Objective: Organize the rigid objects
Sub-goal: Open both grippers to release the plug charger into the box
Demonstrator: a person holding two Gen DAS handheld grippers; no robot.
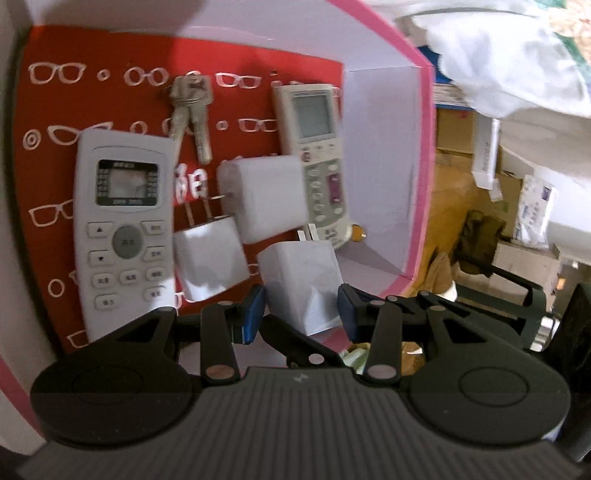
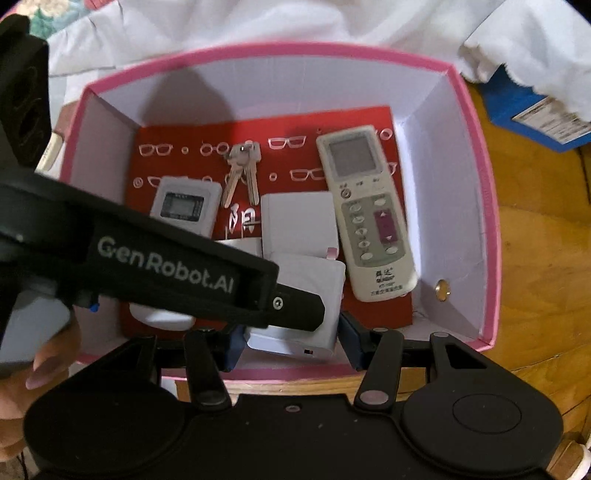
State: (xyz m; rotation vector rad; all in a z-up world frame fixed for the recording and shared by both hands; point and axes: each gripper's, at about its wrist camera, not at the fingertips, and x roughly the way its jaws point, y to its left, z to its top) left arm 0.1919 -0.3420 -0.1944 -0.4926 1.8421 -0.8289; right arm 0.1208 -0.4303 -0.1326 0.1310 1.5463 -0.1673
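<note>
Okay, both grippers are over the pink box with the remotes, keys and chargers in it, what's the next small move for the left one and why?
Probably part the jaws and let go. The left gripper has a white charger between its blue pads, low inside the pink box, beside the other chargers and the two remotes. It seems to be at the red liner already, though contact underneath is hidden.

wooden table (image 2: 535,229), white cloth (image 2: 332,22), cardboard boxes (image 1: 454,129).

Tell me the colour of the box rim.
Pink rim, clearest in the right wrist view.
</note>
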